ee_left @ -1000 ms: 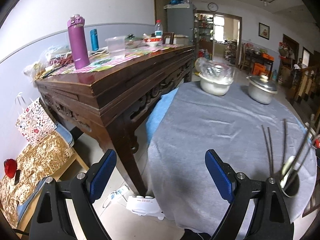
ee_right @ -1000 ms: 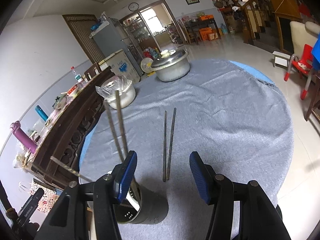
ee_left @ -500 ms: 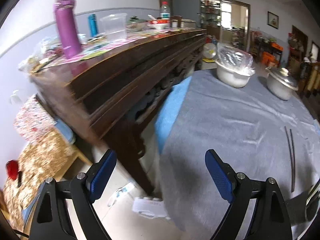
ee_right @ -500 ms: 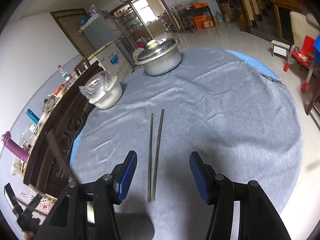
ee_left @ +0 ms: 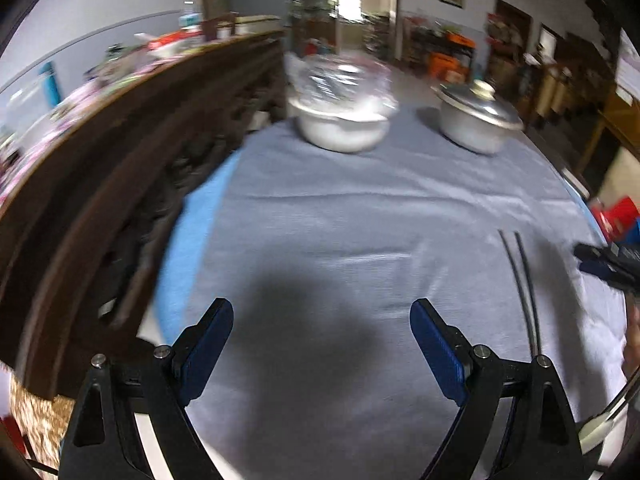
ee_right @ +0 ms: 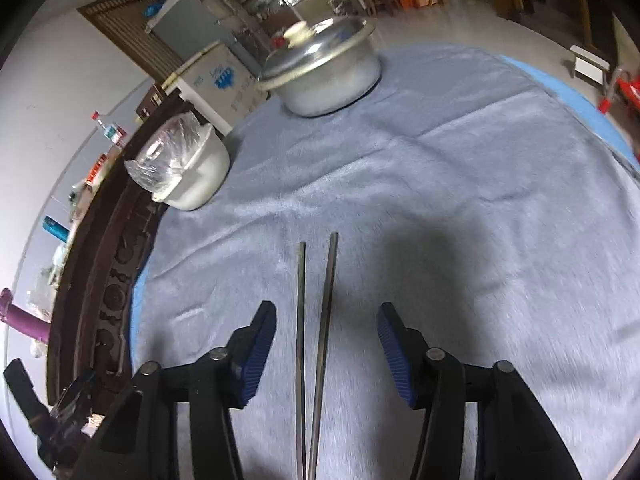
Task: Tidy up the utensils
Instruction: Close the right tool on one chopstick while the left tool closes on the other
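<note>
Chopsticks point(ee_right: 316, 340) on grey tablecloth point(ee_right: 460, 208) | both grippers wide, empty | wooden sideboard point(ee_left: 120, 152) beside

Two thin, dark metal chopsticks point(ee_right: 316, 344) lie flat side by side on the grey-clothed bench point(ee_right: 480, 208), nearly parallel with a slight spread at the far tips, their near ends running out of view, seemingly not touching each other.

Chopsticks point(ee_right: 314, 344) cut off below
</note>
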The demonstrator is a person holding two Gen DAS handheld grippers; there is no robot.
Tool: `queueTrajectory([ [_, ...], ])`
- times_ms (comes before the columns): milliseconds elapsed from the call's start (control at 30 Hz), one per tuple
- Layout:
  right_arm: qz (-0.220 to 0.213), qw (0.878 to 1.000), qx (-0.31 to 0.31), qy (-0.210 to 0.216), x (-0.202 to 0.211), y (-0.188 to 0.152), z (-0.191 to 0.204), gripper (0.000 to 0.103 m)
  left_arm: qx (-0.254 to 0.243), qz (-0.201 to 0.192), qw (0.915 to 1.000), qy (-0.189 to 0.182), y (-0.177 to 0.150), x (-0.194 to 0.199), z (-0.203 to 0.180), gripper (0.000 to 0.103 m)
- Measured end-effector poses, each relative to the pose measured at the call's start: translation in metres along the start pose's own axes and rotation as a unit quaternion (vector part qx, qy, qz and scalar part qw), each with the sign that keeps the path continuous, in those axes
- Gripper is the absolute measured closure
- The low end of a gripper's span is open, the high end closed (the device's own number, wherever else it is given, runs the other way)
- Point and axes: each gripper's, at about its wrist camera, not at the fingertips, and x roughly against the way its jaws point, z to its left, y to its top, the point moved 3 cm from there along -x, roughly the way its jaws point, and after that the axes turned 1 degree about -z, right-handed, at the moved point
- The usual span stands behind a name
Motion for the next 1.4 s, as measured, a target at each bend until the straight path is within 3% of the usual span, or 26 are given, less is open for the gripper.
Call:
queueTrajectory([
  [133, 0.022, 1.000, 0.011, -0.019, -0.033, 0.019, 0.008, 0.064, -0.017, 0.017, 0.9994, -0.024, 0.008, -0.016, -0.024, 0.013],
  [333, 0.063, 0.995, 0.019, -0.070, -0.079, 0.030, 0.010, 0.072, -0.015, 0.044, 0.9976, -0.051, 0.018, -0.039, -0.035, 0.013],
  [467, 0.068, 0.993, 0.025, -0.091, -0.093, 0.031, 0.012, 0.074, -0.013, 0.052, 0.9964, -0.066, 0.025, -0.050, -0.040, 0.013],
  [633, 0.057, 0.988, 0.076, -0.124, -0.098, 0.028, 0.021, 0.092, -0.020, 0.061, 0.9949, -0.078, 0.035, -0.064, -0.052, 0.013],
  [700, 0.059, 0.988, 0.088, -0.114, -0.097, 0.027, 0.020, 0.096, -0.032, 0.062, 0.9939, -0.085, 0.039, -0.068, -0.062, 0.015],
  [900, 0.046, 0.985, 0.105, -0.132, -0.078, 0.026, -0.006, 0.096, -0.090, 0.073, 0.9860, -0.120, 0.055, -0.087, -0.116, 0.029],
  [1000, 0.050, 0.987, 0.097, -0.119, -0.069, 0.026, -0.022, 0.096, -0.114, 0.084, 0.9801, -0.139, 0.064, -0.101, -0.148, 0.036],
  [1133, 0.062, 0.989, 0.089, -0.096, -0.063, 0.027, -0.034, 0.096, -0.144, 0.113, 0.9687, -0.168, 0.070, -0.124, -0.190, 0.036],
  [1267, 0.072, 0.992, 0.072, -0.072, -0.064, 0.029, -0.039, 0.096, -0.174, 0.136, 0.9607, -0.168, 0.066, -0.145, -0.218, 0.037],
  [1400, 0.077, 0.992, 0.074, -0.060, -0.065, 0.030, -0.040, 0.096, -0.172, 0.161, 0.9549, -0.180, 0.063, -0.163, -0.228, 0.056],
])
